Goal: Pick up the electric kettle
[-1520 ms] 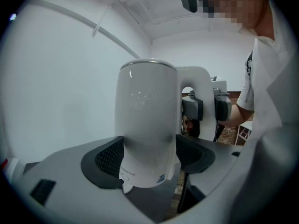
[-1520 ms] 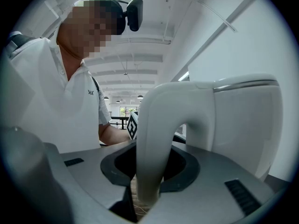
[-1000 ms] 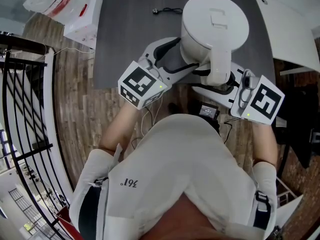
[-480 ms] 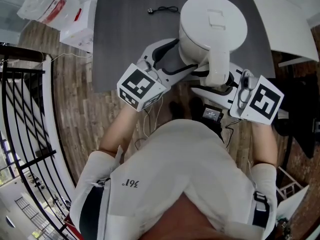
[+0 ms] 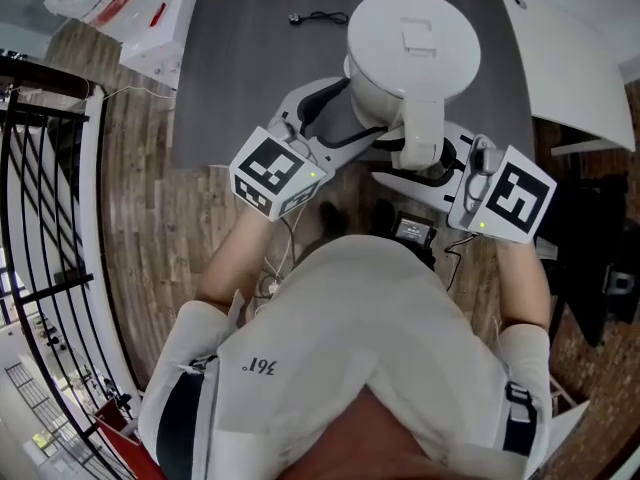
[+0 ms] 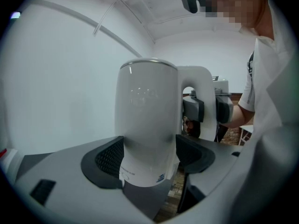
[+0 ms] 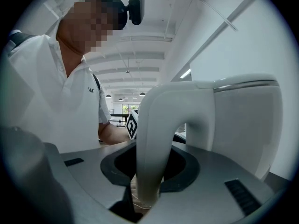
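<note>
Dark grey table (image 5: pixel 240 78) on wood-plank floor (image 5: pixel 150 198); above its near edge we log one white electric kettle (image 5: pixel 412 43), upright (lid down). We hold it with both tools: left gripper (image 6: pixel 148 155) clamped on the lower body, right gripper (image 7: pixel 150 164) clamped on the handle (image 7: pixel 159 120). One small black cable (image 5: pixel 318 16) lies near the table's far edge.

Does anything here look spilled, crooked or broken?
Nothing stands out. The white electric kettle is upright with its lid shut, the left gripper clamped on its body and the right gripper on its handle. No spill shows on the dark grey table.
</note>
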`<state>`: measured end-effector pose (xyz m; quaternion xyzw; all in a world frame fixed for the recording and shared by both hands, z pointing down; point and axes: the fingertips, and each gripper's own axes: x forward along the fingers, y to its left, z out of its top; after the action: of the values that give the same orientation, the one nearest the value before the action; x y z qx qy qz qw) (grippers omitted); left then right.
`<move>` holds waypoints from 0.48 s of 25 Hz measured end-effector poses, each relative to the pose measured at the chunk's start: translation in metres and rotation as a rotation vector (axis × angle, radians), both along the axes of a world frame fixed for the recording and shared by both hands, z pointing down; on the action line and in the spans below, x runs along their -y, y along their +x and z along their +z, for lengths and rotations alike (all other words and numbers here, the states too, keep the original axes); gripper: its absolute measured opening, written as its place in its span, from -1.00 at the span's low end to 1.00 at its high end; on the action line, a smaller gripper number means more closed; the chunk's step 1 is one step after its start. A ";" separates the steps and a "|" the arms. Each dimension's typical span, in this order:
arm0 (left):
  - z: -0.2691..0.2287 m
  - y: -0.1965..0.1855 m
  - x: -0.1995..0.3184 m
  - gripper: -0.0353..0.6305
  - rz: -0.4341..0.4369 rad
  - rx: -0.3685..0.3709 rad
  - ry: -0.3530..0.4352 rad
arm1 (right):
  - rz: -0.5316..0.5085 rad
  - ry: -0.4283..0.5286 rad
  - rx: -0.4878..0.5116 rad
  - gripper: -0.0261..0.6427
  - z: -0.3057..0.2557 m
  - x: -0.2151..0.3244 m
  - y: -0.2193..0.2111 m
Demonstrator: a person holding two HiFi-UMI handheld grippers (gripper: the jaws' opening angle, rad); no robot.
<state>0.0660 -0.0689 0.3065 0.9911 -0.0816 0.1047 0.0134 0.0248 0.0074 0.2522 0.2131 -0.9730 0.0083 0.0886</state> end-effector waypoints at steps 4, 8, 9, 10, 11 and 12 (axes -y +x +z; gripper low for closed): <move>0.000 0.015 -0.007 0.17 -0.046 0.001 -0.006 | -0.051 0.007 -0.019 -0.61 0.000 -0.009 0.017; -0.001 0.022 -0.005 0.17 -0.097 0.004 -0.015 | -0.097 -0.002 -0.014 -0.61 -0.002 -0.008 0.027; -0.001 0.024 -0.003 0.17 -0.103 0.004 -0.016 | -0.102 -0.004 -0.010 -0.61 -0.002 -0.006 0.030; 0.000 0.026 -0.002 0.17 -0.108 0.005 -0.016 | -0.106 -0.005 -0.009 -0.61 -0.001 -0.005 0.033; 0.002 0.027 -0.001 0.17 -0.113 0.007 -0.015 | -0.111 -0.005 -0.012 -0.61 0.001 -0.005 0.035; 0.004 0.028 0.000 0.17 -0.120 0.008 -0.016 | -0.119 -0.003 -0.015 -0.61 0.003 -0.004 0.036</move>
<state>0.0943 -0.0686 0.3107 0.9838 -0.1399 0.1086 0.0273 0.0608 0.0117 0.2556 0.1549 -0.9832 0.0029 0.0965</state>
